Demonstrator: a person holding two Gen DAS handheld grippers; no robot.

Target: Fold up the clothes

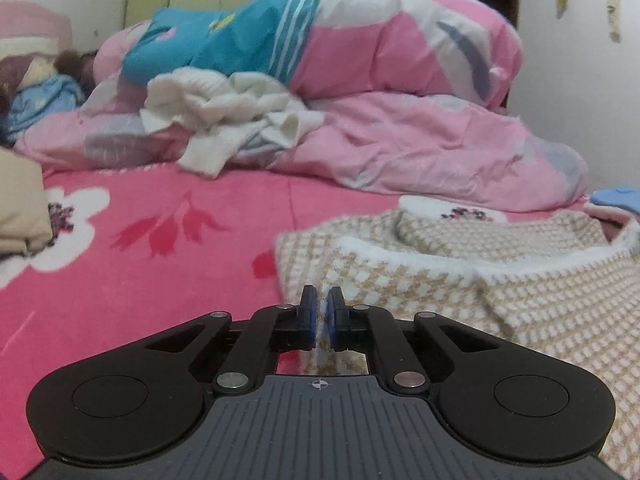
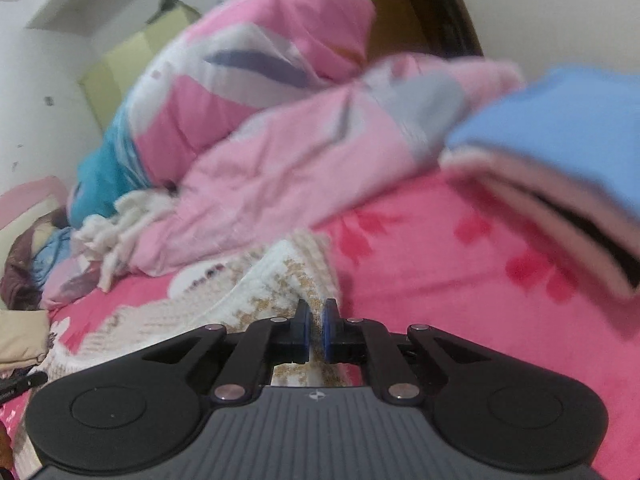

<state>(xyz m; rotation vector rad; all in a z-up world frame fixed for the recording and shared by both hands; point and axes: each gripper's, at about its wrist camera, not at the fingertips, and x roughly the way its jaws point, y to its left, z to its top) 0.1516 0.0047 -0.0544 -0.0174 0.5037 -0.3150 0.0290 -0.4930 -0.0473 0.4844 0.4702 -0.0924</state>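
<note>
1. Your right view is smeared by motion blur, so the quilt point(image 2: 256, 168) and the blue folded cloth point(image 2: 560, 120) at the right edge show only as soft colour patches; what the blue cloth is, you cannot tell.
2. The sweater point(image 1: 520, 288) runs off the right and bottom edges of your left view, and both gripper bodies cover its near part, so its full outline stays hidden.
3. In the left view a beige cushion point(image 1: 20, 208) is cut by the left edge, and the dark bundle far left is too small to name.
4. Your left gripper point(image 1: 321, 316) tilts down toward the bed, its jaws clenched on the sweater's left edge; a thin strip of the checked knit shows between the blue pads.
5. Your right gripper point(image 2: 317, 330) tilts down likewise, its jaws pinched on a raised fold of the sweater point(image 2: 280, 276), with knit visible in the narrow gap.
6. The sweater lies on the pink flowered sheet point(image 1: 160, 240), in front of the quilt, its white collar toward the right.
7. A white garment point(image 1: 224, 112) lies crumpled against the quilt, well apart from both grippers.
</note>
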